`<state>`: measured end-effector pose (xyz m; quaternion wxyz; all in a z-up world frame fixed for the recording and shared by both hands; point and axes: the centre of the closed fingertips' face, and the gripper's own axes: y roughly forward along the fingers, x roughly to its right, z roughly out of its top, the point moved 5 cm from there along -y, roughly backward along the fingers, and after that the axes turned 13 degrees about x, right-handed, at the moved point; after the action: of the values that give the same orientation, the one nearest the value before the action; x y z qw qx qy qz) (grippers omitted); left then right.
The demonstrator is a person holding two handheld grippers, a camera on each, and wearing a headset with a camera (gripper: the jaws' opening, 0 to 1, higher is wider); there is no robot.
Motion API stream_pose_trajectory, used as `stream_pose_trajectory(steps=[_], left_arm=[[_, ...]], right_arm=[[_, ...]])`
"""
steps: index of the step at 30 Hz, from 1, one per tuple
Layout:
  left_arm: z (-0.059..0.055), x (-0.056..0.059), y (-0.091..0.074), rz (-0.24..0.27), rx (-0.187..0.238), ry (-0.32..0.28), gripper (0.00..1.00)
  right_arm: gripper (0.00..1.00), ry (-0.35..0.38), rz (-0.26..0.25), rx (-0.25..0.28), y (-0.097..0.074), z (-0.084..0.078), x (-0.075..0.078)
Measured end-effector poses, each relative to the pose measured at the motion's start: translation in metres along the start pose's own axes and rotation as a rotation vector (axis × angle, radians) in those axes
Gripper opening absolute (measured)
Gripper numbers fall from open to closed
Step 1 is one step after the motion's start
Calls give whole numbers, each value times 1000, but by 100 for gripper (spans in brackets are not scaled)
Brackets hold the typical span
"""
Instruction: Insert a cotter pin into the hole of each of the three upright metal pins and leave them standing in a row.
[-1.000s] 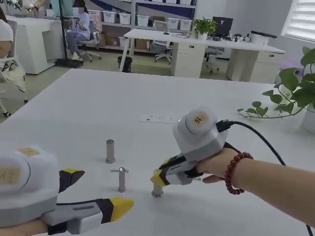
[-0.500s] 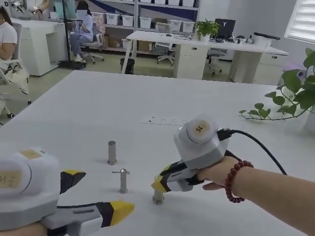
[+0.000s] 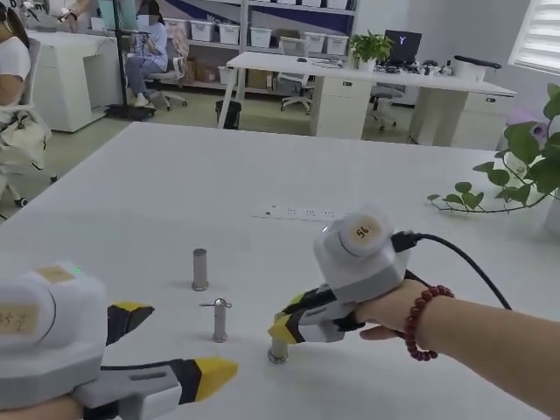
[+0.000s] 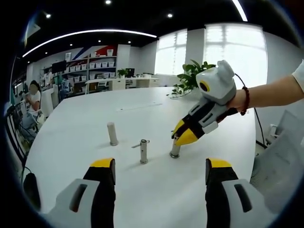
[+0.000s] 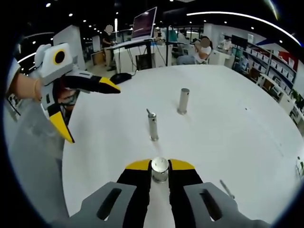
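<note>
Three upright metal pins stand on the white table [image 3: 262, 175]. The far pin [image 3: 200, 269] [image 4: 112, 134] [image 5: 183, 101] is bare. A cotter pin crosses the top of the middle pin [image 3: 220, 319] [image 4: 143, 151] [image 5: 152, 126]. My right gripper [image 3: 282, 331] [image 5: 160, 166] [image 4: 185, 137] is shut on the top of the nearest pin [image 3: 279, 352] [image 4: 175, 151] [image 5: 160, 170], whose foot rests on the table. My left gripper [image 3: 175, 343] [image 4: 160, 164] [image 5: 92, 113] hangs open and holds nothing, low at the left, short of the pins.
A thin metal piece [image 5: 226, 188] lies on the table beside the right jaw. A socket strip [image 3: 293, 212] sits flat further back. A leafy plant [image 3: 516, 171] overhangs the right edge. A black cable [image 3: 464, 262] trails from the right gripper. Desks and seated people are beyond.
The right gripper, with the nearest pin in it, has shifted slightly down and toward me. The left gripper and the other two pins stay put.
</note>
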<state>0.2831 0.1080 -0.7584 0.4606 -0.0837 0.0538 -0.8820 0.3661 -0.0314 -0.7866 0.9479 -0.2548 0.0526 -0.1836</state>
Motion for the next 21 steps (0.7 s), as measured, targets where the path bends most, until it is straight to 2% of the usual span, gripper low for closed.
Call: stream_pose_trajectory(steps=[12, 18, 21], left_arm=[[-4, 3, 0, -9, -8, -4, 77], [-5, 4, 0, -9, -6, -6, 77], [-5, 4, -1, -10, -6, -7, 77]], right_arm=[[19, 45, -13, 27, 1, -2, -4], [16, 48, -83, 20, 1, -2, -3], [16, 39, -95, 25, 1, -2, -4]])
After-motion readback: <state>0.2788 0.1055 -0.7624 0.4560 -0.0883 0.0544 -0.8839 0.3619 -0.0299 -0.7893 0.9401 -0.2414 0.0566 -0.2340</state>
